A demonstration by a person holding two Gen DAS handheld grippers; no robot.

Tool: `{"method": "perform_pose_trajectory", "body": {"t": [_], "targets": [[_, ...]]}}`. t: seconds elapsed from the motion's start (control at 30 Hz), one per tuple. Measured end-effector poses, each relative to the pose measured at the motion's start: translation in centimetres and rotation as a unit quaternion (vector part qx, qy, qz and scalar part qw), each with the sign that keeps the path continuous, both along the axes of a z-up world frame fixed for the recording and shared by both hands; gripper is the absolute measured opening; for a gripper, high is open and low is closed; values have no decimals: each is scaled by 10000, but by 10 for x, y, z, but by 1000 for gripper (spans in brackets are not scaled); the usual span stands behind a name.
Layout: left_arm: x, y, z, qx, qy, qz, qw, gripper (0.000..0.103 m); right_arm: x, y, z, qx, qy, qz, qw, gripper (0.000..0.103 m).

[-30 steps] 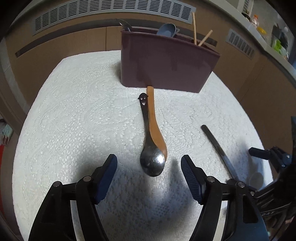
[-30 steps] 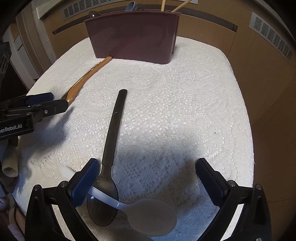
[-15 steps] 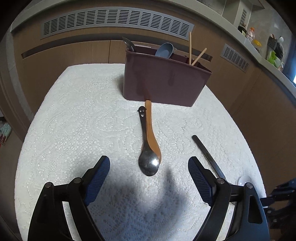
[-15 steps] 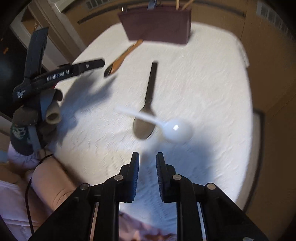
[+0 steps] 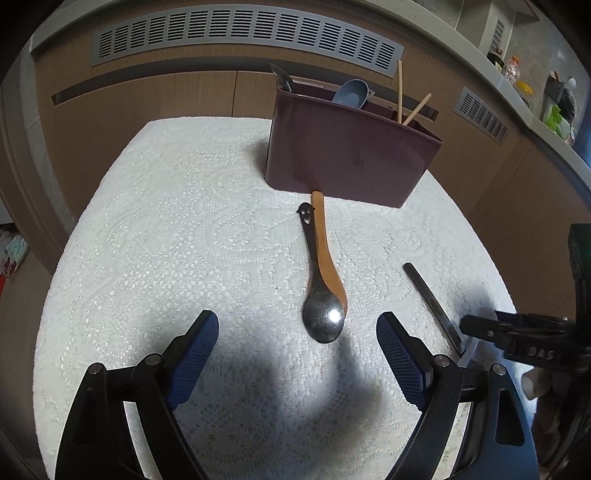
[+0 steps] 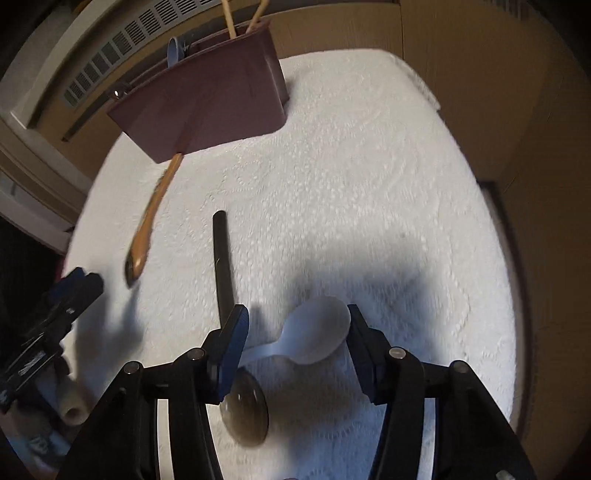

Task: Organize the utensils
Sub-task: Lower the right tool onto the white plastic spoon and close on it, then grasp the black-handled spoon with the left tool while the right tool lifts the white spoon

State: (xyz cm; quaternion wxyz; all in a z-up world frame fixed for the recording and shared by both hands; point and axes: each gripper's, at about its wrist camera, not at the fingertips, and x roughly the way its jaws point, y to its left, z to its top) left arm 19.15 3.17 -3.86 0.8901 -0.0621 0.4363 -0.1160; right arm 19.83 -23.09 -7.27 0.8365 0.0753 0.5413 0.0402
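On the lace tablecloth (image 6: 369, 184), the white spoon (image 6: 317, 336) lies between the right gripper's (image 6: 295, 332) opening jaws.

A white lace cloth (image 5: 166, 229) covered the table. Behind its far edge ran brown panels (image 5: 147, 96) with a grey vent (image 5: 243, 33).

A: Where do the loose utensils lie?

B: A steel spoon (image 5: 322, 314) with a smiley-face handle lies flat mid-table, bowl near, overlapping an orange-brown wooden spoon (image 5: 325, 254) whose handle tip touches the maroon caddy (image 5: 351, 162) at the far side.

A: And to the right?

B: A black spoon (image 6: 225, 273) lies flat, handle pointing far; a white plastic spoon (image 6: 314, 336) rests across its neck.

A: Inside the caddy?

B: A blue spoon (image 5: 351, 94), a metal one and wooden chopsticks (image 5: 399, 92) stand upright.
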Motion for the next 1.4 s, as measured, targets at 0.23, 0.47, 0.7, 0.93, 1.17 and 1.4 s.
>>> {"method": "perform_pose_trajectory", "body": {"t": [0.23, 0.47, 0.7, 0.93, 1.17, 1.4], "targets": [[-1, 2, -2, 55, 21, -2, 10000, 87, -11, 41, 4, -1065, -852, 762, 9877, 42], [3, 6, -7, -84, 147, 81, 9998, 87, -22, 18, 23, -443, -330, 668, 9962, 45], [-3, 3, -2, -1, 70, -3, 10000, 87, 5, 38, 2, -222, -251, 236, 9992, 34], [-1, 7, -8, -33, 150, 40, 9999, 87, 29, 68, -9, -705, -530, 496, 9949, 34], [0, 6, -12, 6, 215, 36, 9998, 87, 46, 71, -10, -997, -742, 535, 9908, 44], [-2, 0, -12, 155, 232, 0, 9996, 87, 27, 67, 13, -1077, -1265, 676, 9838, 32]]}}
